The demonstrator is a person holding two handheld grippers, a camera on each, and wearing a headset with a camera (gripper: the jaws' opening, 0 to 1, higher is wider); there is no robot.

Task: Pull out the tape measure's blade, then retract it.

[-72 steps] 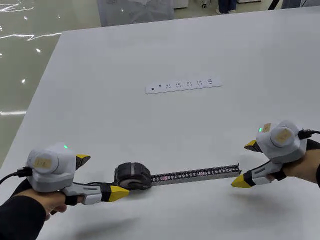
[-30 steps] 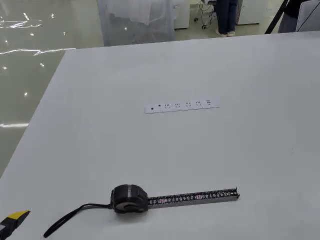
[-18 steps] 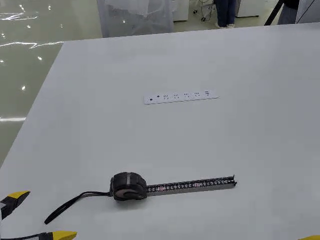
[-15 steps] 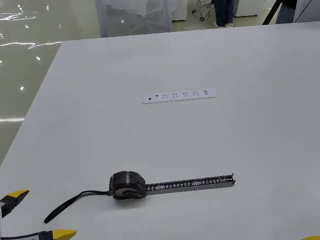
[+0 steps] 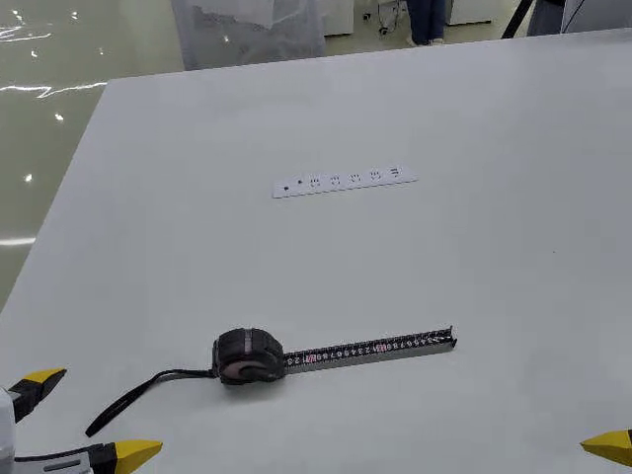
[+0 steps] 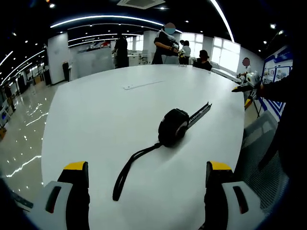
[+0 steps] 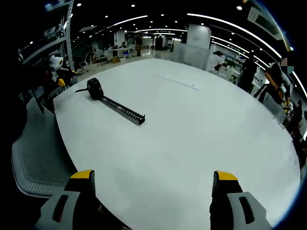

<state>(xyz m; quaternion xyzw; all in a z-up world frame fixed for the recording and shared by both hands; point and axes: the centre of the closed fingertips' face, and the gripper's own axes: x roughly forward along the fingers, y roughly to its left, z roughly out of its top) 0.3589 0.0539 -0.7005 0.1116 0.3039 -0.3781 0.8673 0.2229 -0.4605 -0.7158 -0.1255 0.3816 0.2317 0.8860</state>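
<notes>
One tape measure (image 5: 248,356), dark and round, lies on a white counter (image 5: 296,267) near the front edge. Its one blade (image 5: 370,348) is drawn part way out to the right and lies flat on the counter. One black strap (image 5: 138,395) trails off to the left. Farther back lies one white power strip (image 5: 343,181). Two grippers are held at the front edge, well apart from the tape measure. The left gripper (image 6: 147,167) and the right gripper (image 7: 153,175) each have two yellow-tipped jaws spread wide, holding nothing.
</notes>
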